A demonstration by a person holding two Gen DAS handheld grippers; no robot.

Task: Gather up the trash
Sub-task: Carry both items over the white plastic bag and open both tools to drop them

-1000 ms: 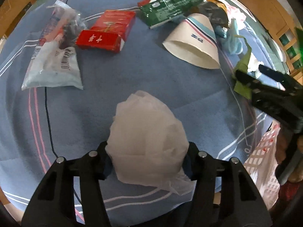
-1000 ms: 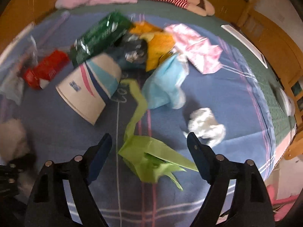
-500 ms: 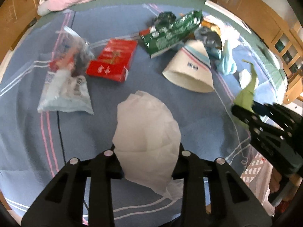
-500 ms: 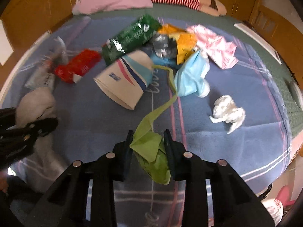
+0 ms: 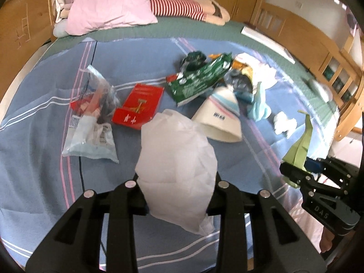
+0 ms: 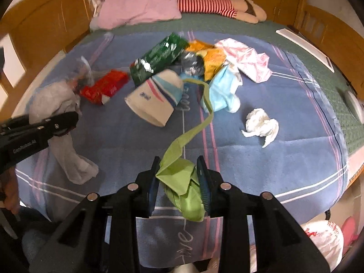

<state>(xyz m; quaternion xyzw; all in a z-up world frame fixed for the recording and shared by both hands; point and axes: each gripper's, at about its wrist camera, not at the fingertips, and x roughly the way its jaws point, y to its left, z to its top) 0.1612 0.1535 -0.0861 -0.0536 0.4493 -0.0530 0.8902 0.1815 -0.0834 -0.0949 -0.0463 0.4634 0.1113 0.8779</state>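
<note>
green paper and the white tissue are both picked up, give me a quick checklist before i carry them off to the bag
1. Left gripper shut on the white tissue: ok, tissue pinched between the jaws.
2. Right gripper shut on the green paper: ok.
3. Green paper's tail clear of other trash: not ok, the long strip trails to the paper cup and light blue mask.
4. White tissue off the blue blanket: cannot tell; its lower end seems to drape onto it.
5. White plastic bag within view: ok, beside the bed, lower right.
6. Bag mouth open: cannot tell.
</note>
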